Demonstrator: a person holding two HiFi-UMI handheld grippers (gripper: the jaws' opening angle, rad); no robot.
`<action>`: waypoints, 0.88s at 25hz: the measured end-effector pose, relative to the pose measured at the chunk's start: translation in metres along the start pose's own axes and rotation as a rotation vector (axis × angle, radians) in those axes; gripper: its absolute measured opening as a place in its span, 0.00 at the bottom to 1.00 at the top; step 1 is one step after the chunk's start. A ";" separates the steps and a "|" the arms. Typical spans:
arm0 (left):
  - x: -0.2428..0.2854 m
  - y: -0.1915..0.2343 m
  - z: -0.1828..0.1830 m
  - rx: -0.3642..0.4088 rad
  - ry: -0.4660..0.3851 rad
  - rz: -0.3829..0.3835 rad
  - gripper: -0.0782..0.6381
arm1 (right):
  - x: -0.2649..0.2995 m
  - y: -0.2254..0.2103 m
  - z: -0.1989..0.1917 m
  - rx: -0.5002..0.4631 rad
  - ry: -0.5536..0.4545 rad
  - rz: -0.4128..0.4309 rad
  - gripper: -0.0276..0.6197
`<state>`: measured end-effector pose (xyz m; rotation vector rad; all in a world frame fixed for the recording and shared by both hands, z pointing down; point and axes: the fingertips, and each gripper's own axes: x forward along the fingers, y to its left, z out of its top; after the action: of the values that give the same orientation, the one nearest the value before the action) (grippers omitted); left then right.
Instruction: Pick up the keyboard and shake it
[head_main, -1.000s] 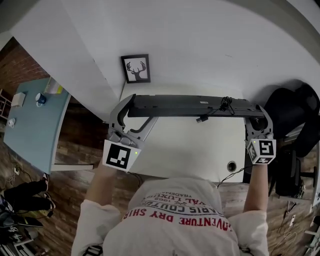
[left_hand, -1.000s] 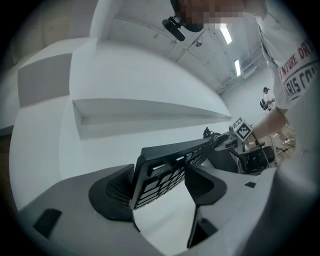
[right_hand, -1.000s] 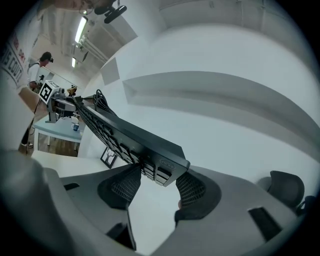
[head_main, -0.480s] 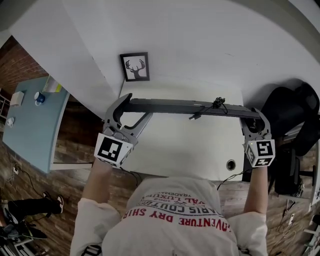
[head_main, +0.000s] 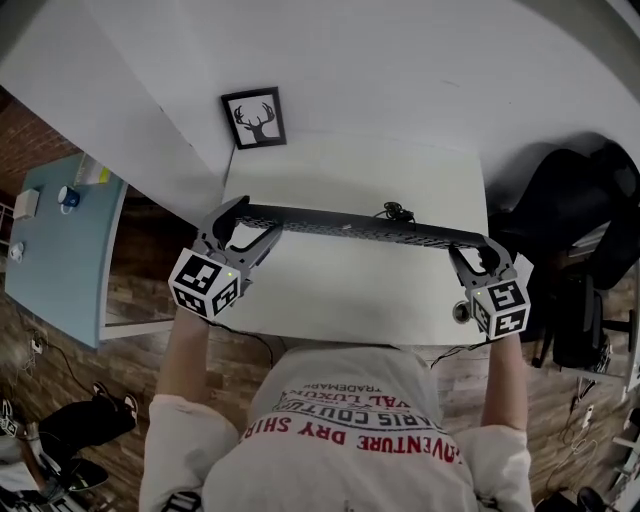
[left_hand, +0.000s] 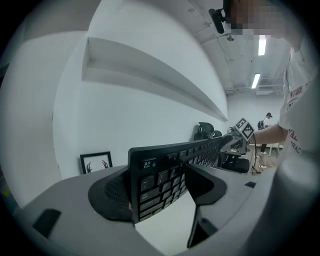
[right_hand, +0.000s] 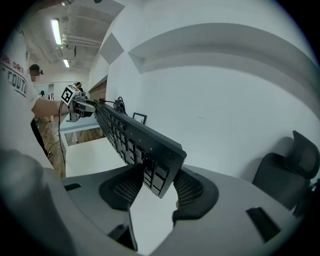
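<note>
step in hand, as judged: the shake, with the lift done. left gripper (head_main: 250, 220) is clamped on the left end of the long black plastic keyboard (head_main: 350, 225), which is held on edge above the white table (head_main: 350, 290). right gripper (head_main: 475, 250) grasps the right end, its jaws having just been closing on it. next move calls for a reversed stroke with firm grips.

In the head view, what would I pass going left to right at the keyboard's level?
Blue table → left gripper → keyboard → right gripper, whose jaws have just been closing on the keyboard's end → black office chair.
</note>
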<state>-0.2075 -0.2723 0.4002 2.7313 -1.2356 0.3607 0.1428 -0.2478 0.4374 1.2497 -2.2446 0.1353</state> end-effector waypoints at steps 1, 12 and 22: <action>0.001 -0.002 -0.010 -0.021 0.022 -0.010 0.55 | 0.000 0.004 -0.007 0.008 0.017 0.009 0.36; 0.008 -0.027 -0.128 -0.218 0.251 -0.082 0.55 | 0.014 0.041 -0.103 0.126 0.263 0.108 0.36; 0.006 -0.037 -0.186 -0.322 0.369 -0.100 0.55 | 0.029 0.062 -0.148 0.163 0.377 0.171 0.36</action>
<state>-0.2066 -0.2139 0.5807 2.3116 -0.9608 0.5679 0.1437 -0.1836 0.5871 1.0101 -2.0347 0.5800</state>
